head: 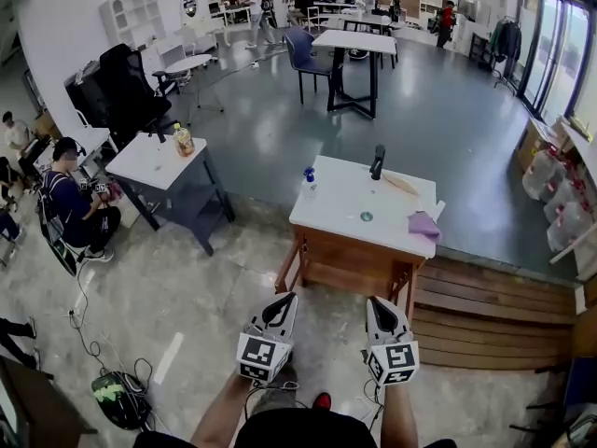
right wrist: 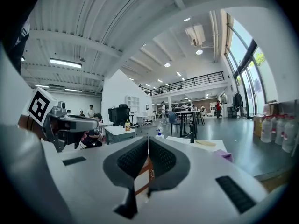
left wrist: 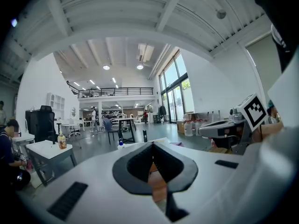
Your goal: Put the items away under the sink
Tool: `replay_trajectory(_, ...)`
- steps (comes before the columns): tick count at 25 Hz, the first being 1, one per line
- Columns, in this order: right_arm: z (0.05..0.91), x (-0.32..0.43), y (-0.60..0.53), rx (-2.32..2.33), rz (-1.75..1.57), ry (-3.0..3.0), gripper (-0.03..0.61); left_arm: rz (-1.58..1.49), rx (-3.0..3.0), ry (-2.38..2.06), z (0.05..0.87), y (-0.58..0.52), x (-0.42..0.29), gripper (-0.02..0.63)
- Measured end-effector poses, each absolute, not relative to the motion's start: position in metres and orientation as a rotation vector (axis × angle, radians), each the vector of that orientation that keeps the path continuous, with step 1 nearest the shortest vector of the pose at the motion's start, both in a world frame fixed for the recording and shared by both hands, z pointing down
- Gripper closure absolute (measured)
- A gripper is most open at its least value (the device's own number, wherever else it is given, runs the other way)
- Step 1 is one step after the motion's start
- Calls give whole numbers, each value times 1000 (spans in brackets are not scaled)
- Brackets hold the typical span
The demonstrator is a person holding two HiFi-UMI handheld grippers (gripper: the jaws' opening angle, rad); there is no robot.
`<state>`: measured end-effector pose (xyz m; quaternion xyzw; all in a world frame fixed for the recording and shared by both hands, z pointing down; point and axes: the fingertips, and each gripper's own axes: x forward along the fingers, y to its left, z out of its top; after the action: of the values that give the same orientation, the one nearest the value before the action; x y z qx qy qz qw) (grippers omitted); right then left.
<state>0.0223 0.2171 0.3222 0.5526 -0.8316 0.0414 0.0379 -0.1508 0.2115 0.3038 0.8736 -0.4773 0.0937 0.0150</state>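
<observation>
A wooden sink cabinet with a white top (head: pixel 347 215) stands ahead of me across the floor. On it are a black faucet (head: pixel 377 161), a small blue-capped bottle (head: pixel 309 179), a purple cloth (head: pixel 424 225) and a pale flat utensil (head: pixel 401 183). My left gripper (head: pixel 286 300) and right gripper (head: pixel 373 302) are held side by side low in the head view, well short of the cabinet. Both are shut with nothing between the jaws. The left gripper view shows its pads (left wrist: pixel 140 164) meeting, and the right gripper view shows the same for its own pads (right wrist: pixel 161 158).
A grey table (head: pixel 154 164) with an orange-capped bottle (head: pixel 183 140) stands to the left, beside a seated person (head: pixel 76 203). Wooden decking (head: pixel 494 317) lies right of the cabinet. Cables and a bag (head: pixel 117 395) lie on the floor at lower left. Water jugs (head: pixel 560 203) line the right wall.
</observation>
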Motion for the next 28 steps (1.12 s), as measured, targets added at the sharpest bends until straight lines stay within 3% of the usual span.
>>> replay_trajectory(13, 312, -54, 73, 1668, 121, -2567, 548, 301, 2686, -1501, 303, 71, -224, 607)
replay_trajectory(28, 312, -101, -30, 1812, 102, -2468, 548, 285, 2805, -1317, 313, -54, -261, 607)
